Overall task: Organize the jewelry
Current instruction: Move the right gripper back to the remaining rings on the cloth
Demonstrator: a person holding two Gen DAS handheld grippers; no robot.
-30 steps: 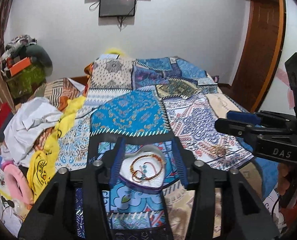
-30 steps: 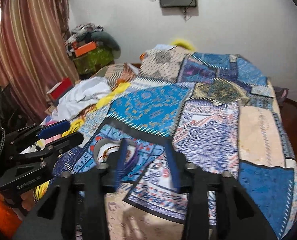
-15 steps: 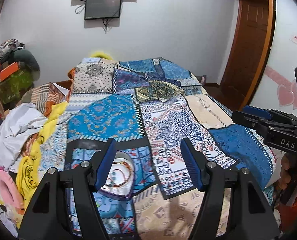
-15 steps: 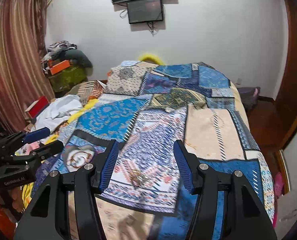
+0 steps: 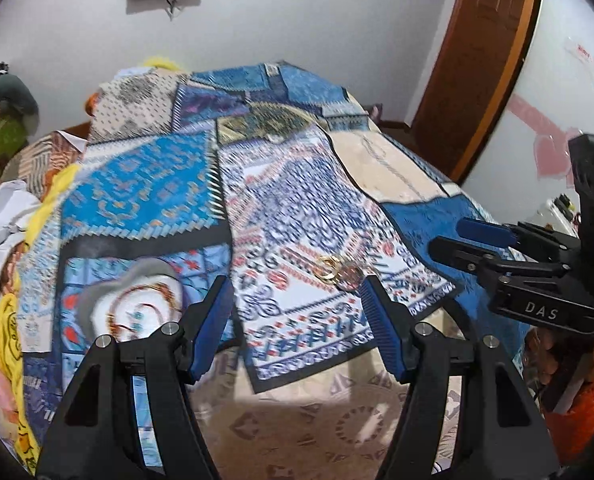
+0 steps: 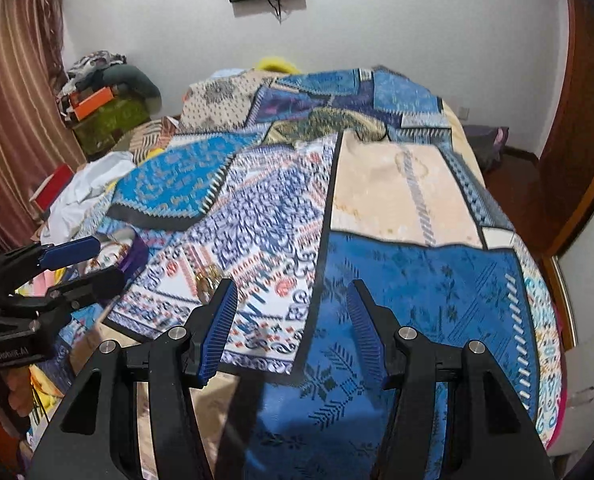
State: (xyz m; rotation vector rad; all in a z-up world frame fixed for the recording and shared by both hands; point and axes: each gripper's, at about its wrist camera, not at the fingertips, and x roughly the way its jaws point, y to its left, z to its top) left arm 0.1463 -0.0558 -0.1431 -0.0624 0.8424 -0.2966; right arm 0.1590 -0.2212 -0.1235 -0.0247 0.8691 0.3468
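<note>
- The left gripper [image 5: 297,300] hangs over the near edge of a bed covered by a patchwork bedspread [image 5: 145,184], its blue-padded jaws spread wide with nothing between them.
- The right gripper [image 6: 291,306] is likewise wide apart and empty, over the blue patch toward the bed's near right corner.
- A heart-shaped dish [image 5: 137,304], white inside with a grey rim, sits near the bed's near left edge, just left of the left gripper's left finger; a beaded bracelet [image 5: 145,300] in orange and brown lies coiled in it, blurred.
- A small cluster of gold jewelry [image 5: 333,270] lies loose on the blue-and-white patterned patch, close to the near edge, well apart from the dish.
- In the right wrist view that cluster [image 6: 207,276] shows just beyond the tip of the right gripper's left finger.
- Clothes [image 6: 85,196] are heaped along the bed's left edge.
</note>
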